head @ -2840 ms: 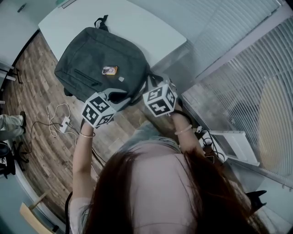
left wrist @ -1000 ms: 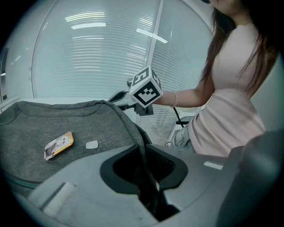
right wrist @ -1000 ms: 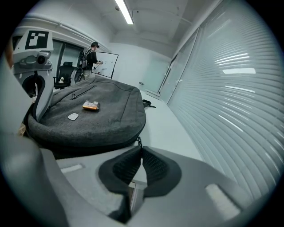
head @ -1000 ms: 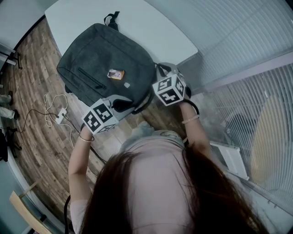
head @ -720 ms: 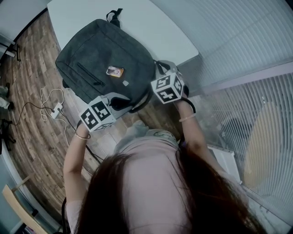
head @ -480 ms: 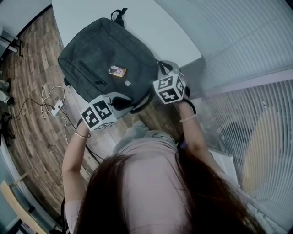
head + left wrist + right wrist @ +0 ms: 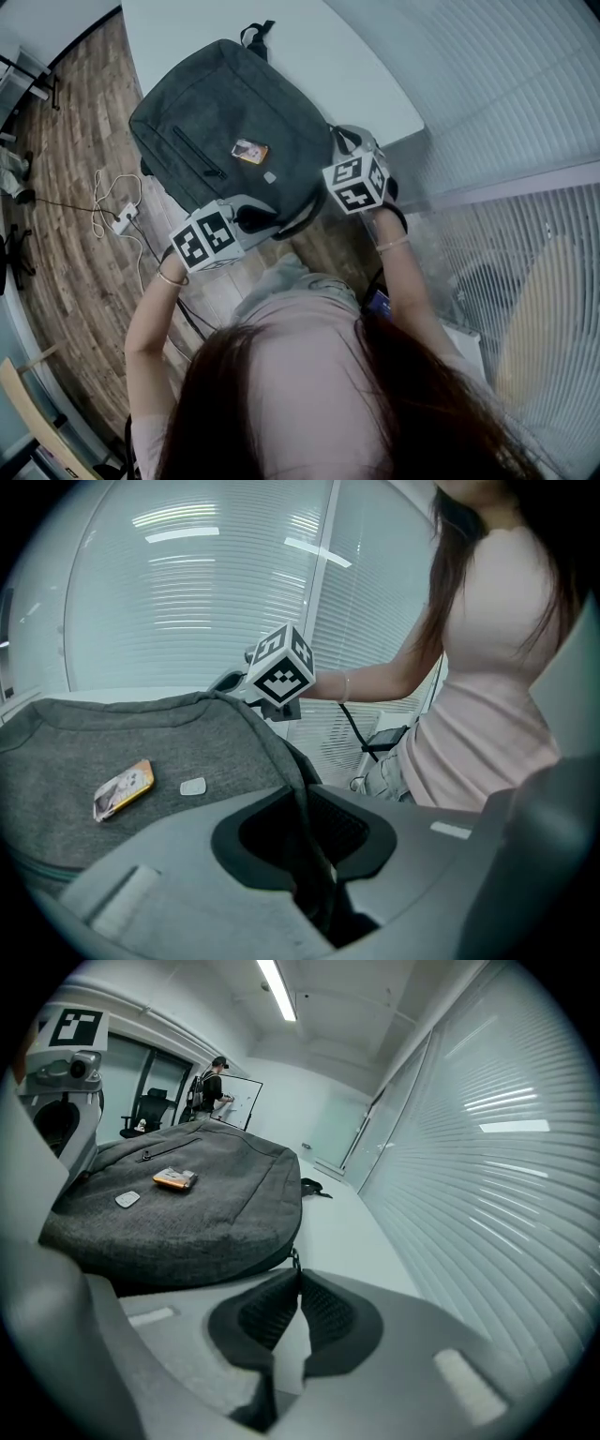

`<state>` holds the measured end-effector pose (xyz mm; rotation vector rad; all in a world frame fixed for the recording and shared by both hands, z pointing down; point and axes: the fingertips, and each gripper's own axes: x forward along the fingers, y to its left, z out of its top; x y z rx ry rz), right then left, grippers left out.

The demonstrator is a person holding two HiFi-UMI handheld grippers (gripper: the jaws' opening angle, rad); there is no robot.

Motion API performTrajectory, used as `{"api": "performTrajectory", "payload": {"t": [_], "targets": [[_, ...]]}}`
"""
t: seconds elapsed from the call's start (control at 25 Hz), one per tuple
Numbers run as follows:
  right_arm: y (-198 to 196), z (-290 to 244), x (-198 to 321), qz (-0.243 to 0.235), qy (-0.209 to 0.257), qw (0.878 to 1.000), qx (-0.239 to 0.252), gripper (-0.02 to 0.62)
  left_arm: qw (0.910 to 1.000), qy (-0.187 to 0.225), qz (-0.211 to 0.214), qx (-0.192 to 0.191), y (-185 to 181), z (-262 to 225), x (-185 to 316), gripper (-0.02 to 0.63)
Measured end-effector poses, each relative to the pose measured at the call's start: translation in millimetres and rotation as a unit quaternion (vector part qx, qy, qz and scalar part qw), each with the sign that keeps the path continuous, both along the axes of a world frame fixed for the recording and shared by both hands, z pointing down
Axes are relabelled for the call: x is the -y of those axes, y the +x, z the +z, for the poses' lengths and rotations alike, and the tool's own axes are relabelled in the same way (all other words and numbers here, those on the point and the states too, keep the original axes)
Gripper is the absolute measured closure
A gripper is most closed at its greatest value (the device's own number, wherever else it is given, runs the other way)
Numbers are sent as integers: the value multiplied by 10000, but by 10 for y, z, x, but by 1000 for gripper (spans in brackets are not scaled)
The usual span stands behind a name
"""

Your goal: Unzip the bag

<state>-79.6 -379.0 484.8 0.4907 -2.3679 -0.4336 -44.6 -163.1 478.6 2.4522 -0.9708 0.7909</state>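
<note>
A dark grey bag (image 7: 230, 131) lies flat on the white table (image 7: 309, 47), with an orange tag (image 7: 249, 151) on its front. My left gripper (image 7: 251, 212) is at the bag's near edge. In the left gripper view a fold of the bag's edge (image 7: 298, 789) runs between the pads, and the left gripper (image 7: 303, 803) is shut on it. My right gripper (image 7: 343, 142) is at the bag's near right corner. In the right gripper view the right gripper (image 7: 297, 1276) has its tips pinched together on the small zipper pull (image 7: 293, 1259) at the bag's rim (image 7: 234, 1260).
A power strip with a coiled cable (image 7: 122, 220) lies on the wooden floor left of the table. Window blinds (image 7: 525, 112) run along the right. The bag's top handle (image 7: 255, 33) points away. A person (image 7: 217, 1080) stands far off in the right gripper view.
The head view has drifted, so the bag sits a little further right in the picture. Both grippers keep their hold at the bag's near edge.
</note>
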Motion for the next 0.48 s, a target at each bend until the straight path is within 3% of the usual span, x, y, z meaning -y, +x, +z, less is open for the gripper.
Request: {"api": "performTrajectory", "payload": {"t": [0.48], "targets": [[-213, 14, 123, -568, 71, 9979, -314, 581, 9998, 116, 87, 116, 12, -7, 4, 545]]}}
